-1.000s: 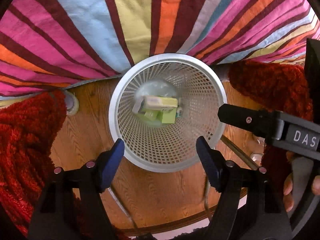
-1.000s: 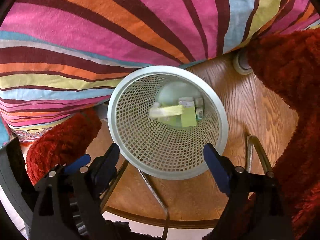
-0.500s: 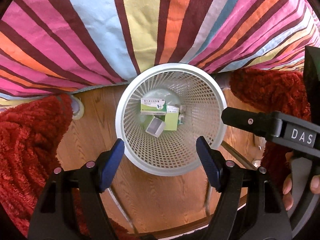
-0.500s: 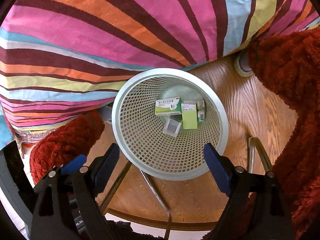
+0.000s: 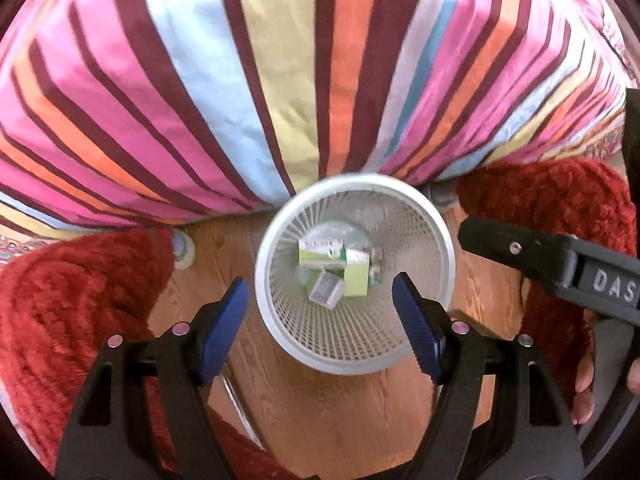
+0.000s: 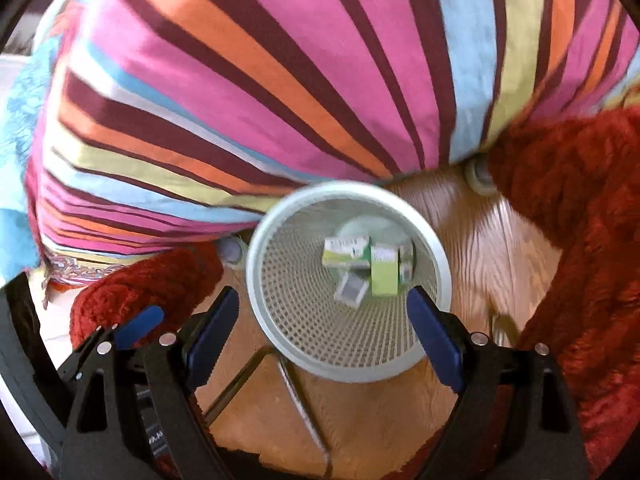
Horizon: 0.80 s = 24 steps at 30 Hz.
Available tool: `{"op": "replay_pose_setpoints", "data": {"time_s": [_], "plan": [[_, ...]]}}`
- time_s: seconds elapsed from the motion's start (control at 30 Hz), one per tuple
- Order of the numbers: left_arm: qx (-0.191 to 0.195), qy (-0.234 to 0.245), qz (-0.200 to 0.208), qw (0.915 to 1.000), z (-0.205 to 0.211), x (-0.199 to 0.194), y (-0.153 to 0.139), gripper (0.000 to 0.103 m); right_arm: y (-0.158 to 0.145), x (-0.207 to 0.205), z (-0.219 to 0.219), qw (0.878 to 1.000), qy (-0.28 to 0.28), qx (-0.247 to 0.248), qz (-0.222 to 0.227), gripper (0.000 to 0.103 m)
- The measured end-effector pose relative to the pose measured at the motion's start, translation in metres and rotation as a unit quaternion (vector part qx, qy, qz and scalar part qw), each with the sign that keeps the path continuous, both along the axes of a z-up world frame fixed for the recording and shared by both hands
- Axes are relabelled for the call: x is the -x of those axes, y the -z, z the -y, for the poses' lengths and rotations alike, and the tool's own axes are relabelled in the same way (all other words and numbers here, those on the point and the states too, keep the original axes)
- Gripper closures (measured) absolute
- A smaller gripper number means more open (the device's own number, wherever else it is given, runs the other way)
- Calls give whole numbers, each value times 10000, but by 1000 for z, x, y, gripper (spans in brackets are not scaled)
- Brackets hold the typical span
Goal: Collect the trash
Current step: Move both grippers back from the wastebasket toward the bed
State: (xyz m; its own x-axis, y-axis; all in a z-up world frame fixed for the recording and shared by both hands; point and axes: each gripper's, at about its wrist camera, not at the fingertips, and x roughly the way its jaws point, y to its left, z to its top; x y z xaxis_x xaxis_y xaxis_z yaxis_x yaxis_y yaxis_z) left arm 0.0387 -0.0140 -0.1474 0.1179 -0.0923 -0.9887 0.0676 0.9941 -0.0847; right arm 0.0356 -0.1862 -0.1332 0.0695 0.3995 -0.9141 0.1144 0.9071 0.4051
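Note:
A white mesh wastebasket stands on the wooden floor below both grippers; it also shows in the right wrist view. Inside lie green-and-white cartons and a small grey box. My left gripper is open and empty above the basket's near rim. My right gripper is open and empty above the basket too. The right gripper's body shows at the right of the left wrist view.
A striped bedcover hangs just behind the basket. Red shaggy fabric lies on both sides. Metal rods cross the floor below. A round white caster sits at the left.
A carton and the small grey box fell and settled in the basket. Both grippers have risen and pulled back, so the basket looks smaller. Both stay open.

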Motion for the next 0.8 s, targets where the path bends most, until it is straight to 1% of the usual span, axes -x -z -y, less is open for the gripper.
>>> {"op": "replay_pose_setpoints", "data": {"time_s": [0.1,0.2,0.3,0.43,0.53,0.63,0.7,0.8], "plan": [[-13,-123,283,9995,-5,-1,-12,30,-18,0,-1,9989,-81,-1,467,22],[141,-189,495,9985,-11,-1,-22,30,-33,-1,1,9961,-105,-57,876,22],[184,-256,745,9967,-13,-2,-35,30,-49,-2,3,9912,-45,-55,1324,22],[164,-285,1298,9910,-17,-4,-62,30,-76,-6,11,9789,42,-22,2041,22],[-44,-223,1728,9847,-19,-7,-82,30,-100,-10,20,9645,65,77,2639,21],[-207,-219,1983,9797,-27,-14,-95,30,-116,-17,25,9527,60,145,3036,21],[-259,-261,2054,9780,-34,-21,-100,30,-127,-26,27,9457,22,207,3244,21],[-263,-401,2157,9753,-49,-36,-110,30,-134,-43,31,9390,56,308,3426,21]]}}
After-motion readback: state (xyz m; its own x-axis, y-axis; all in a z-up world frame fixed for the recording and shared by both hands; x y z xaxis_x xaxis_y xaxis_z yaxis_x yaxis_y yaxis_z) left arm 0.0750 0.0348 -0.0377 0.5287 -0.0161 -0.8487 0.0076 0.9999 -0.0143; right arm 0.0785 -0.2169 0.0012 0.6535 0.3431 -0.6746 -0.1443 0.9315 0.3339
